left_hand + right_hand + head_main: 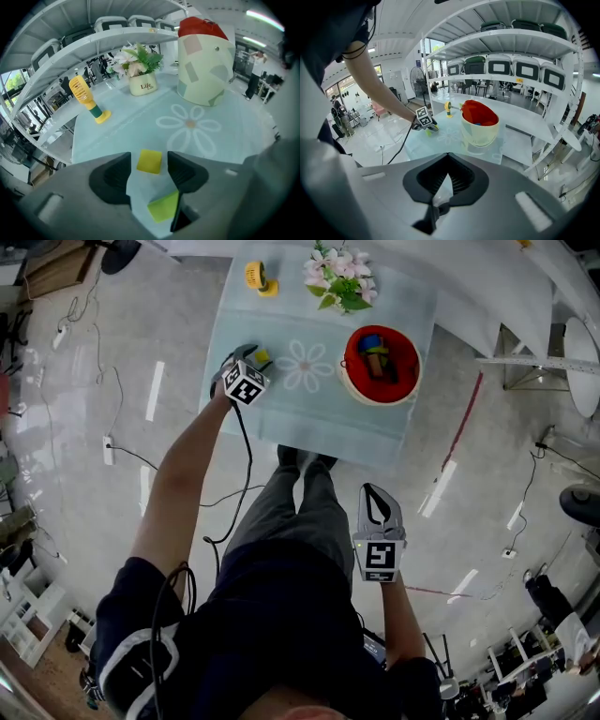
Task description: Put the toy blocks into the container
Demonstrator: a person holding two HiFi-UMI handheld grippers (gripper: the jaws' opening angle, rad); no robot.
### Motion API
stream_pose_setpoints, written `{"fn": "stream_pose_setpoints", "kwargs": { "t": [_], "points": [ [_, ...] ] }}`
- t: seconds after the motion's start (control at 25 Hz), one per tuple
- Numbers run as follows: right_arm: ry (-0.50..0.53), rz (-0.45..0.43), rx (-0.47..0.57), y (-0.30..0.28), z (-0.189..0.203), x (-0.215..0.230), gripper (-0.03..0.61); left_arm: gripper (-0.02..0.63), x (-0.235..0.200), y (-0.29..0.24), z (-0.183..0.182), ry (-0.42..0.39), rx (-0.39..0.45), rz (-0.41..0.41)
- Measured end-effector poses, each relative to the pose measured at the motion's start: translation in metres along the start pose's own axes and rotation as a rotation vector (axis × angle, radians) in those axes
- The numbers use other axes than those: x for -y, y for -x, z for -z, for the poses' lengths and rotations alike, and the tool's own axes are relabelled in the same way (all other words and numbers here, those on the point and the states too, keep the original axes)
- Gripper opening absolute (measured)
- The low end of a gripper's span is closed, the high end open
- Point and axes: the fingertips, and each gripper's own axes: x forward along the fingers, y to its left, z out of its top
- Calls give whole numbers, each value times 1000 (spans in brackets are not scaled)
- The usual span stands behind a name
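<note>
A glossy pale floor strewn with cables lay under a pale blue table [246, 320] bearing a white flower print [305, 367]. In the head view the container [381, 364], a round tub with a red lining, stood on the table's right part with coloured blocks inside. A flower pot [339, 279] and a yellow fan [258, 277] stood at the far edge. The left gripper [246, 367] reached down onto the table's left part, with a yellow block [262, 356] at its tips, well apart from the container. The right gripper [377, 512] hung off the table beside the person's leg. In the left gripper view the table filled the foreground, with the container [206, 70], flower pot [142, 84] and fan [86, 98] behind the print [190, 124]. The left gripper [149, 157] had its jaws apart, either side of the block [149, 162], with a thin gap on each side. The block lay flat and showed a near-square top, so no long axis could be read; one edge faced the print. A yellow-green piece [164, 206] sat nearer the camera by the right-hand jaw; what it was could not be told. In the right gripper view white shelves rose behind the table [440, 140], container [480, 124] and left gripper [424, 119]. The right gripper [448, 157] had its jaws together with nothing between them.
</note>
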Motion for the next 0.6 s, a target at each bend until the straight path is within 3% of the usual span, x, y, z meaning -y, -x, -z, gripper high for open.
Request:
{"fn": "stream_pose_setpoints", "kwargs": {
  "t": [0.6],
  "points": [
    [-11, -2, -6, -4, 2, -4, -2, 163, 1, -2, 6, -42, -20, 22]
  ]
}}
